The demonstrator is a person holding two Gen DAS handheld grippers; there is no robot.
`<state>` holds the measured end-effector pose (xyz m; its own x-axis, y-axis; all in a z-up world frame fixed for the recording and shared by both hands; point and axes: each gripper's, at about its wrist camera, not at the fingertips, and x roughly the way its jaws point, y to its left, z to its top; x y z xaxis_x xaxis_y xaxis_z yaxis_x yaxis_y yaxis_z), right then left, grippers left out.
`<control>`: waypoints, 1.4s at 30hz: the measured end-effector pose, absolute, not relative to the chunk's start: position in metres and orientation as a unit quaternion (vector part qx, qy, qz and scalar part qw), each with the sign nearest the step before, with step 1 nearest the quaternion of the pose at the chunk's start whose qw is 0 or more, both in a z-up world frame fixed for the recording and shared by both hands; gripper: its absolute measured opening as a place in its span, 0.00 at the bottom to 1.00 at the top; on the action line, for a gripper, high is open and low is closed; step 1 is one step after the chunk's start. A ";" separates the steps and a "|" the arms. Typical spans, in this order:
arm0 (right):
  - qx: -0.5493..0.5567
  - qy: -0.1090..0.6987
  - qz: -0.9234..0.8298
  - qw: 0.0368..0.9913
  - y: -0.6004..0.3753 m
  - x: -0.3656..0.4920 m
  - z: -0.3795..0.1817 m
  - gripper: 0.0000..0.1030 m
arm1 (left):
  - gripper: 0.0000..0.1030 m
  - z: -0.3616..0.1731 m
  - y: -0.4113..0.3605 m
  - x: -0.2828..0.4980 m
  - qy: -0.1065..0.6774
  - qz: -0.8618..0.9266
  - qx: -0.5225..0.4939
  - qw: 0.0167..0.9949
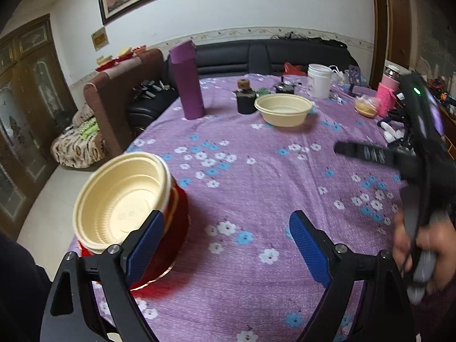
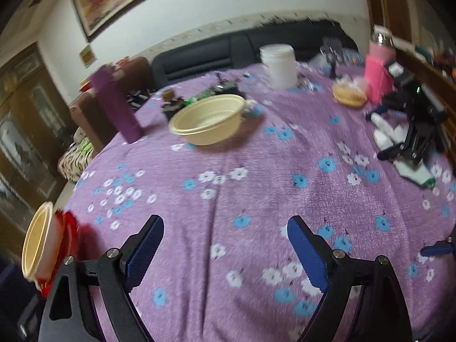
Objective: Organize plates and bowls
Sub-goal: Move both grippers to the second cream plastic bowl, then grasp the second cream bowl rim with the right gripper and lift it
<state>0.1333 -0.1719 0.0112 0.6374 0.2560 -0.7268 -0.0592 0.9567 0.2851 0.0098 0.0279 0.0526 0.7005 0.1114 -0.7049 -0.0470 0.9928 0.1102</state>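
Note:
A stack of cream bowls (image 1: 122, 202) sits on red dishes (image 1: 173, 228) at the table's near left edge; it also shows at the far left of the right wrist view (image 2: 37, 239). A single cream bowl (image 1: 283, 109) stands far across the table, also seen in the right wrist view (image 2: 208, 119). My left gripper (image 1: 226, 233) is open and empty, its left finger just in front of the stack. My right gripper (image 2: 225, 238) is open and empty over bare cloth; from the left wrist view it (image 1: 370, 154) shows at the right, held by a hand.
The purple flowered tablecloth (image 1: 256, 188) covers the table. A purple flask (image 1: 188, 82), a black pot (image 1: 245, 97), a white tub (image 1: 319, 81), a pink cup (image 1: 387, 97) and a bagged bun (image 1: 366, 107) stand at the back. A black device (image 2: 419, 134) lies at the right.

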 end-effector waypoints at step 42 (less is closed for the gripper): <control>0.326 0.482 0.134 0.802 -0.214 0.184 -0.061 0.13 | 0.86 0.094 0.151 -0.079 0.383 0.181 -0.065 0.904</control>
